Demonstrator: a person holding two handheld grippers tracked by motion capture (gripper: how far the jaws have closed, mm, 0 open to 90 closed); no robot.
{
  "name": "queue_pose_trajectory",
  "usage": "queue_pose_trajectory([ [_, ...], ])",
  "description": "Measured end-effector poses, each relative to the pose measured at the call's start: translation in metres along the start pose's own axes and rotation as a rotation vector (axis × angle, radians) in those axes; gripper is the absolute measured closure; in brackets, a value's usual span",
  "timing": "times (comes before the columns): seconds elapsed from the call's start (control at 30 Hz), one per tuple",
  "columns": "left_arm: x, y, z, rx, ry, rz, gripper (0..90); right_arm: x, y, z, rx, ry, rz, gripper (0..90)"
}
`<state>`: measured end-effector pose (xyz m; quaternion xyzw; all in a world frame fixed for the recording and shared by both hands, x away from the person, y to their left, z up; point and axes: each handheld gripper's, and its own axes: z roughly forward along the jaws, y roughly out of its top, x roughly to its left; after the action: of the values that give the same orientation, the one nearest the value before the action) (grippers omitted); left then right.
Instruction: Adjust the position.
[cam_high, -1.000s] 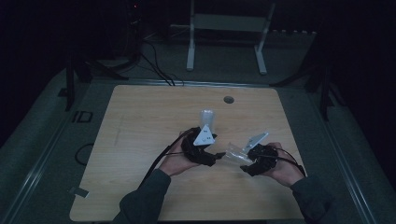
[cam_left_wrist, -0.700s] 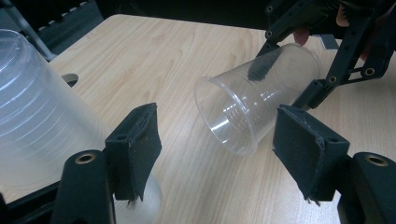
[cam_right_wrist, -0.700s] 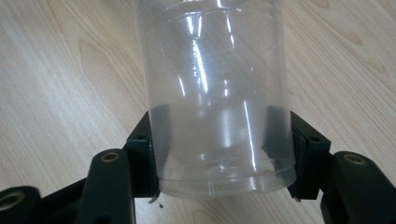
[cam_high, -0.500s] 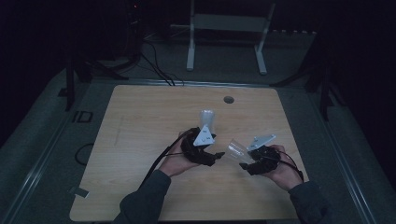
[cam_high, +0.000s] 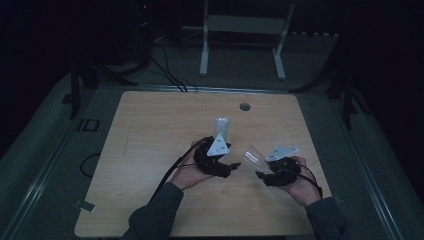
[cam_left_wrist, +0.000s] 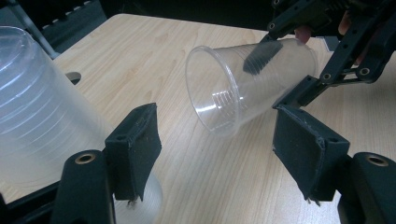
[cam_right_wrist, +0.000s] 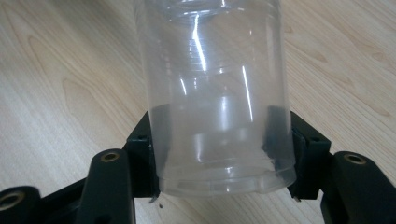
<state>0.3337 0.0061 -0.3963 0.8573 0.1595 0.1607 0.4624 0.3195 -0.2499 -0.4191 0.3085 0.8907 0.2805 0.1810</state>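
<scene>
A clear plastic cup is held above the wooden table, tilted with its mouth toward the left gripper. My right gripper is shut on its lower wall near the base, and it appears as the right gripper in the left gripper view too. My left gripper is open just short of the cup's mouth, with nothing between its pads. An upside-down stack of clear cups stands on the table just beside the left jaw.
A round cable hole sits near the table's far edge. A metal stand and cables lie on the floor beyond the table. A small tag hangs off the near left corner.
The right gripper has drawn the cup slightly away from the left gripper and tipped its mouth into view. The left hand has barely moved.
</scene>
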Motion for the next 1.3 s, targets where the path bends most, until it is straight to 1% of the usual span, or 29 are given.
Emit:
queue_pose_trajectory([
  [0.3, -0.0005, 0.0002, 0.0006, -0.01, 0.008, -0.011, 31.3, -0.0003, -0.0058, 0.0006, -0.065, -0.016, 0.052, 41.2],
  [0.6, -0.0001, 0.0005, -0.0002, -0.014, 0.012, -0.019, 31.3, -0.0001, -0.0081, 0.0001, -0.132, -0.031, 0.085, 41.1],
  [0.83, -0.0001, 0.0002, -0.0003, -0.017, 0.016, -0.028, 31.3, 0.0012, -0.009, 0.0001, -0.167, -0.037, 0.11, 41.2],
  [1.07, 0.0007, 0.0004, 0.0004, -0.019, 0.022, -0.044, 31.3, 0.0005, -0.0094, -0.004, -0.225, -0.056, 0.143, 41.2],
  [1.13, 0.0007, 0.0004, 0.0009, -0.019, 0.028, -0.051, 31.4, 0.0002, -0.0094, -0.0048, -0.235, -0.057, 0.147, 41.2],
  [1.3, 0.0009, 0.0004, 0.0015, -0.025, 0.025, -0.065, 31.4, 0.0013, -0.0095, -0.0058, -0.258, -0.063, 0.157, 41.2],
])
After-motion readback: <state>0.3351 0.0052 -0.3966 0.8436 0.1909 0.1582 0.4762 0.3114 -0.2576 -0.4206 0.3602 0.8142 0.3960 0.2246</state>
